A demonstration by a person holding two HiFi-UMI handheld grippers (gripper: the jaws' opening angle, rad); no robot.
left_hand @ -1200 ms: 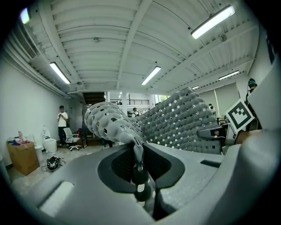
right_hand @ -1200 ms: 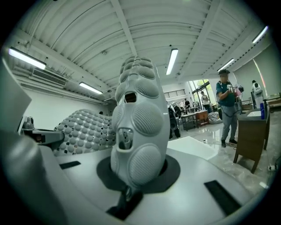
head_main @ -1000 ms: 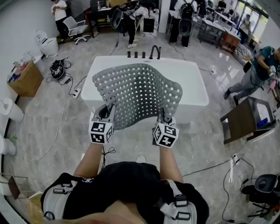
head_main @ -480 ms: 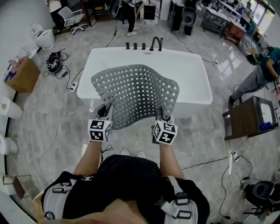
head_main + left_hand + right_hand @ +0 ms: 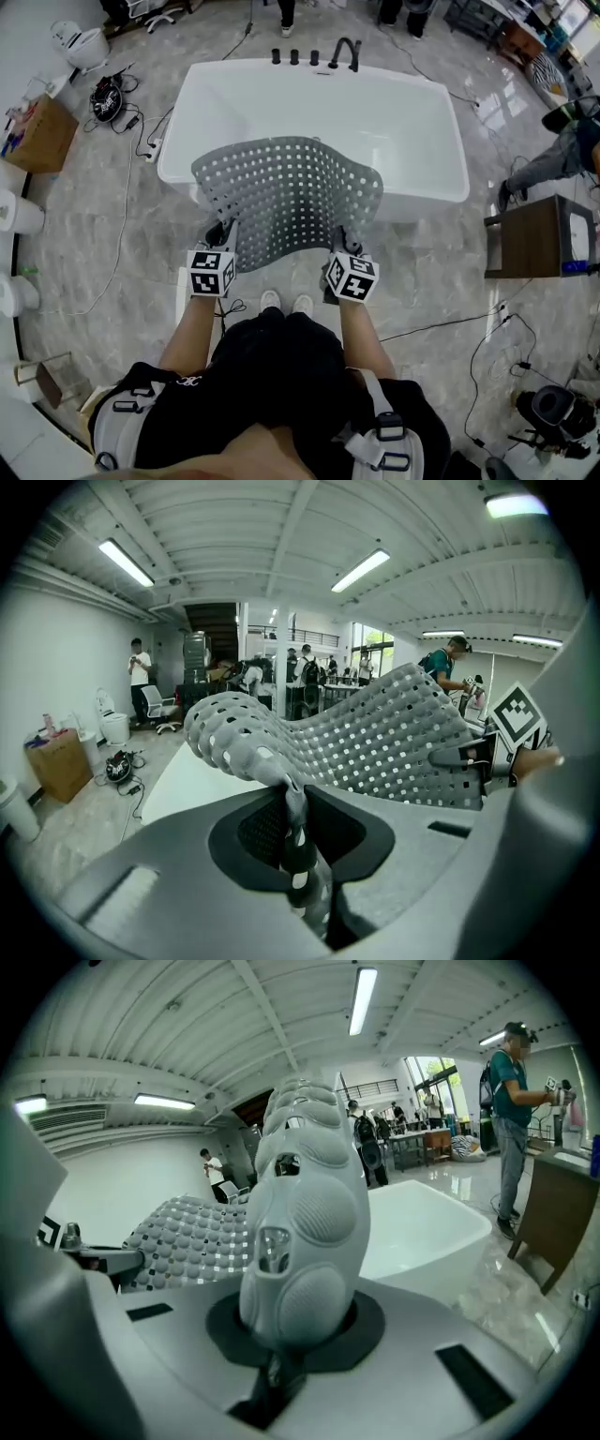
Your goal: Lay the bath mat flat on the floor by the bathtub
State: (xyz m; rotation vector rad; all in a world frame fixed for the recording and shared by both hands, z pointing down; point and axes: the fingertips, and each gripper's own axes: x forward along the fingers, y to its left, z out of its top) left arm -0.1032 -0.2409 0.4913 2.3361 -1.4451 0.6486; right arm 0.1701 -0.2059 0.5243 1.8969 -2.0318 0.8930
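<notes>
Nearest you: L tool (image 5: 223, 236) is clamped on the near-left corner of the bath mat (image 5: 286, 197), with the edge pinched and folded between its jaws. R tool (image 5: 339, 244) is clamped on the near-right corner, jaws almost together on the bunched edge.

Mat pos.: in the air, held by its near edge only. It arches up and away from you over the floor (image 5: 122, 253) strip and the front rim of the bathtub (image 5: 173, 141). It is not yet on the floor.

Handling, est.: grey perforated mat w/ rounded bumps on one face. It is soft, floppy and prob. light, and it buckles between the two grips. Hold it at both near corners, spread wide to tension that edge. Both grips look adequate. The bumps may cling once they meet the tile.

Beyond: black faucet (image 5: 344, 52) at the tub's far rim.
</notes>
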